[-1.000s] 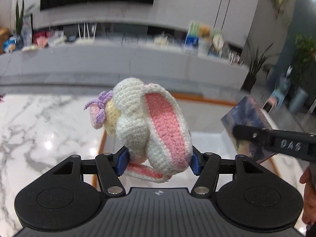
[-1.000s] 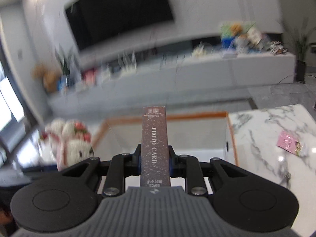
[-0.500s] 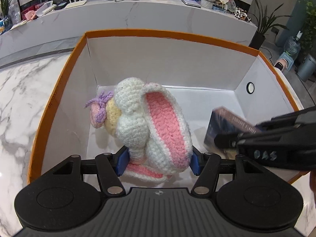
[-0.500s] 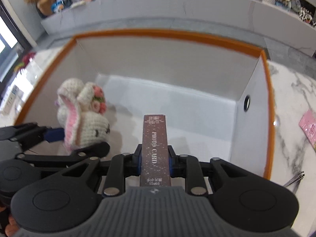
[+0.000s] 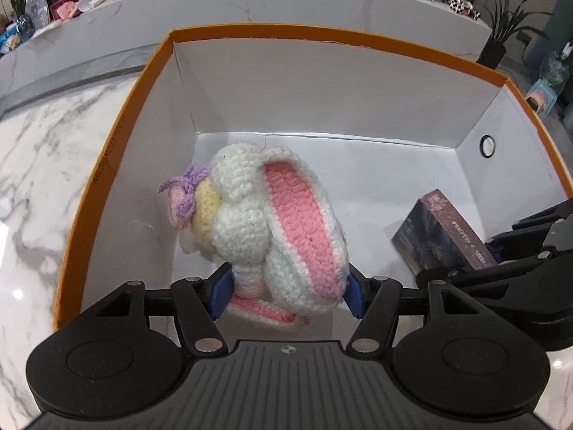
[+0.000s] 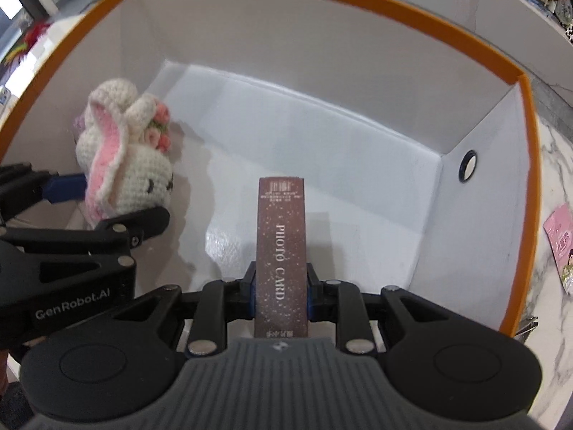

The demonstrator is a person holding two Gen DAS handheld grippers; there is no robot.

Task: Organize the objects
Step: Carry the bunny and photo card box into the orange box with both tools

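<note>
Left wrist view: left gripper clamps a white-and-pink crocheted bunny, right gripper pinches a brown photo-card box, both lowered inside the orange-rimmed white box for placing.

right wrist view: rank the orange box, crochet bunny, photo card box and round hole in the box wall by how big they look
1. orange box, fills most of the frame
2. crochet bunny and photo card box: roughly alike, and the card box sits nearer the camera, so unranked
3. round hole, smallest

Inside the box, the crocheted bunny sat toward its left wall, the photo card pack toward its right wall, well apart
</note>
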